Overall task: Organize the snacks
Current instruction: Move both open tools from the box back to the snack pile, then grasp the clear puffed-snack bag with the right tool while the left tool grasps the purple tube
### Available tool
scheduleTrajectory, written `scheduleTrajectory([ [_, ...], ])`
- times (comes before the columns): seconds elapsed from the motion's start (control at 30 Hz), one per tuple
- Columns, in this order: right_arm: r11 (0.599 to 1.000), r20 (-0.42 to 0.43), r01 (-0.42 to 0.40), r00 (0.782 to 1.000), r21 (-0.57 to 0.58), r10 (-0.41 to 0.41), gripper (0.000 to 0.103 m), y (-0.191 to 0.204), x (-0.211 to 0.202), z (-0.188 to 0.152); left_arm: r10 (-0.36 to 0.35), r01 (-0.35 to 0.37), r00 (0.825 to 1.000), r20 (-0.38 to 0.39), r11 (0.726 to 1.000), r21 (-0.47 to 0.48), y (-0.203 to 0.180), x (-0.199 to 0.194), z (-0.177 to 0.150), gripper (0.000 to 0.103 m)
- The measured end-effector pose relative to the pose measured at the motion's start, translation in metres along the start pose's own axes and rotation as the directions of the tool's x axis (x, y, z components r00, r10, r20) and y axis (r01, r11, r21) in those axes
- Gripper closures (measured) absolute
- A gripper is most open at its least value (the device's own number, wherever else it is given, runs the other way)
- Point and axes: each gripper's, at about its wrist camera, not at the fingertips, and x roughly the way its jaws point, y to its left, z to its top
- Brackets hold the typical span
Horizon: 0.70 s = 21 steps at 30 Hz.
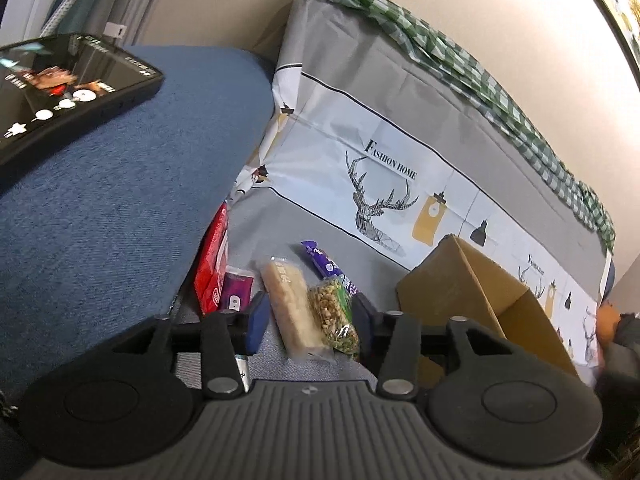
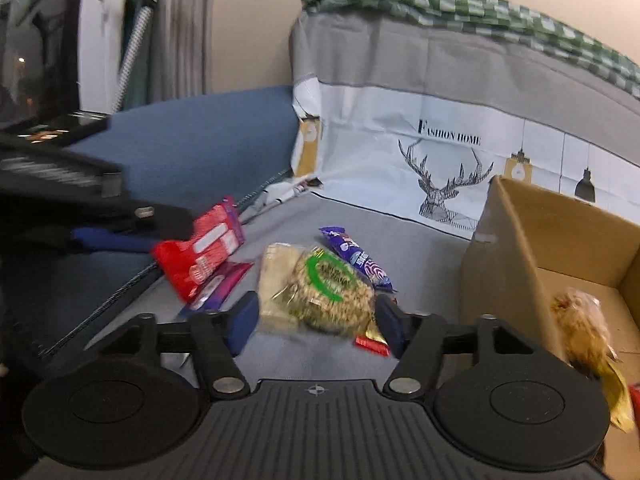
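Crinkly plastic wrapped every snack on the grey cloth, so I judged them light, soft and slippery. Left to right lay the red packet, the pale bar, the clear nut bag with its green ring, and the purple bar; the cardboard box stood just beside them, one bag already inside. My left gripper was spread around the pale bar and nut bag, pads apart from them. My right gripper was spread too, pinching nothing. I would take the nut bag across its middle, gently, since the nuts could shift.
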Motion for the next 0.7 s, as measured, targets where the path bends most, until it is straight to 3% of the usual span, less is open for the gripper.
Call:
scheduleTrajectory([
  [0.27, 1.0, -0.122, -0.003, 0.993, -0.014, 0.001, 0.034, -0.003, 0.068, 0.015, -0.001, 0.001, 1.0, 0.007, 1.0, 0.017, -0.002, -0.004, 0.0, 0.052],
  [0.37, 0.999, -0.175, -0.014, 0.985, -0.041, 0.007, 0.047, -0.003, 0.078, 0.009, -0.006, 0.006, 1.0, 0.004, 1.0, 0.017, -0.003, -0.004, 0.0, 0.052],
  [0.4, 0.998, -0.161, -0.011, 0.987, -0.057, 0.002, 0.058, -0.002, 0.075, 0.008, -0.007, 0.007, 1.0, 0.004, 1.0, 0.017, -0.003, -0.004, 0.0, 0.052],
  [0.53, 0.984, -0.137, -0.026, 0.991, -0.175, 0.002, 0.078, 0.006, 0.059, 0.002, -0.01, 0.01, 1.0, 0.001, 1.0, 0.015, -0.002, -0.005, 0.001, 0.052],
  [0.7, 0.957, -0.126, -0.065, 0.992, -0.282, 0.031, 0.087, 0.013, 0.027, -0.003, -0.018, 0.018, 1.0, -0.001, 1.0, 0.004, 0.0, -0.006, 0.002, 0.052],
])
